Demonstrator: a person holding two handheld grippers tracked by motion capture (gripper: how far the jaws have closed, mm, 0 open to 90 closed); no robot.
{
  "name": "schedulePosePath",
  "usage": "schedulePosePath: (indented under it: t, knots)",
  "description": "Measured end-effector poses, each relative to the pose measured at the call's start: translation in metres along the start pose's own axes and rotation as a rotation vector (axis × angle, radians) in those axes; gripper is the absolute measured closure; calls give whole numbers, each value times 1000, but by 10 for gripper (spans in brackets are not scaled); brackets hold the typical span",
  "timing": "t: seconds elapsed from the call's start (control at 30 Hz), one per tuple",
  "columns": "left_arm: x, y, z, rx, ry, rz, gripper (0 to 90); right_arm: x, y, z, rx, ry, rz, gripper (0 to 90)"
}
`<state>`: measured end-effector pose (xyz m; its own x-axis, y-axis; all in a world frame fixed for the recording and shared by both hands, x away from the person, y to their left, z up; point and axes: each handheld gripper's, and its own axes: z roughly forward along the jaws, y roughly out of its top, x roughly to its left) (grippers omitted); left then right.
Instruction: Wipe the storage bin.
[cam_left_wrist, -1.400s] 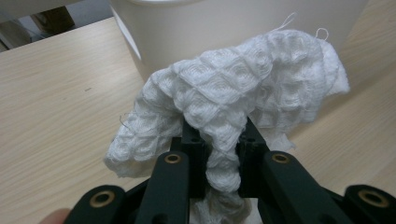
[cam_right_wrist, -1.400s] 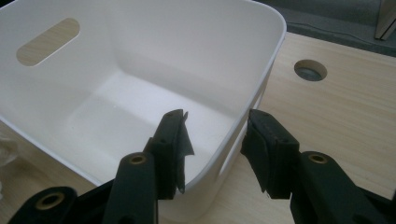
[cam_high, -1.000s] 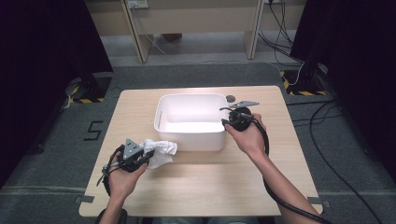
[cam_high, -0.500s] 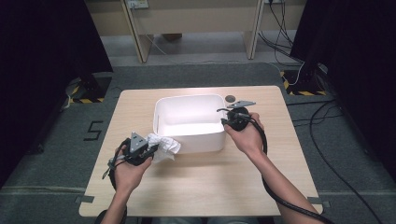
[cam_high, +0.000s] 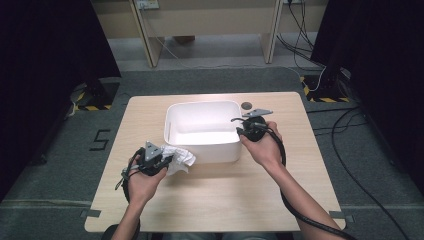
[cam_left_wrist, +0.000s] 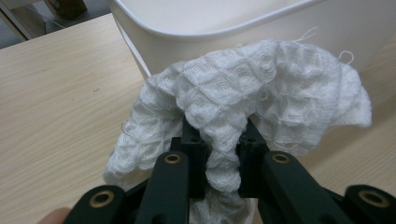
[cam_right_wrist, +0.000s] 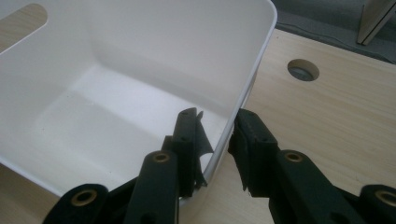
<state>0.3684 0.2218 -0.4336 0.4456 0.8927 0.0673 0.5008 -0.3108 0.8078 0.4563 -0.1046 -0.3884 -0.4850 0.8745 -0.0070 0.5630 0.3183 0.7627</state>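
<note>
The left tool is pinching a soft white waffle-weave cloth, bunched and limp, light enough to lift by that fold, just beside the white plastic tub. The right tool, jaws just closing, is straddling the tub's stiff wall on the wooden surface.

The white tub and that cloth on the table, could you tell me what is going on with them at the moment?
A person at the wooden table works with a gripper in each hand. The left gripper is shut on a white waffle-weave cloth, holding it just outside the near wall of the white tub. The right gripper straddles the tub's right wall, one jaw inside and one outside; its jaws have just been closing on that wall, though a firm grip cannot be confirmed. The tub looks empty, so the cloth is not yet in it.
</note>
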Motion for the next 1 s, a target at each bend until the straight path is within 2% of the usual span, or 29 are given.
schedulePosePath:
  t: [0.17, 1.0]
  knots:
    - [-1, -3, 7, 16, 3, 9, 774, 1, -1, 0, -3, 2, 4, 710]
    - [0, -13, 29, 74, -2, 2, 774, 3, -2, 0, -14, 18, 13, 701]
